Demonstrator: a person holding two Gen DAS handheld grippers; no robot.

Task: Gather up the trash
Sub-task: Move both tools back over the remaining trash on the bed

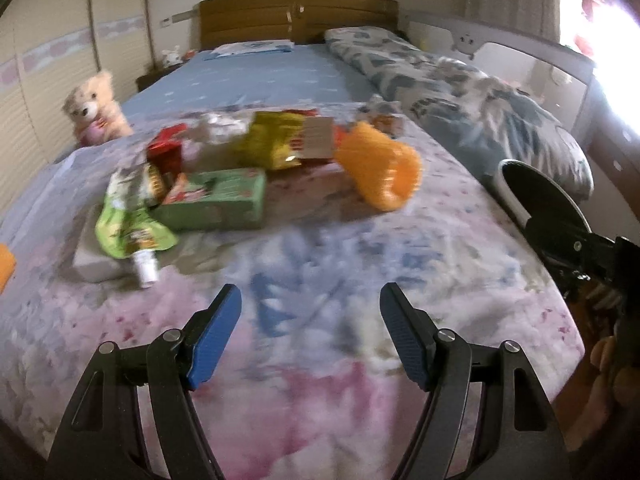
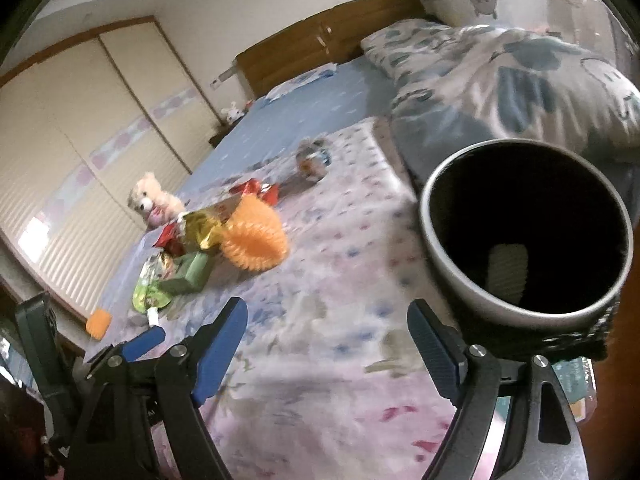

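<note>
Trash lies in a heap on the bed's flowered blanket (image 1: pixel 320 264): a green spout pouch (image 1: pixel 128 220), a green carton (image 1: pixel 216 200), a red wrapper (image 1: pixel 164 148), a yellow-green snack bag (image 1: pixel 272 140) and an orange spiky piece (image 1: pixel 380 168). My left gripper (image 1: pixel 310 292) is open over bare blanket, short of the heap. My right gripper (image 2: pixel 326 306) is also open, with nothing between its fingers. A grey bin with a black liner (image 2: pixel 452 280) sits close beside its right finger. The heap (image 2: pixel 192 256) is far off to the left.
A teddy bear (image 1: pixel 96 108) sits at the bed's left edge. A rolled blue-patterned quilt (image 1: pixel 460 92) lies along the right side. A crumpled packet (image 2: pixel 314 158) rests alone further up the bed, and a small orange item (image 2: pixel 98 322) is near the left edge. Wardrobe doors (image 2: pixel 80 160) line the left wall.
</note>
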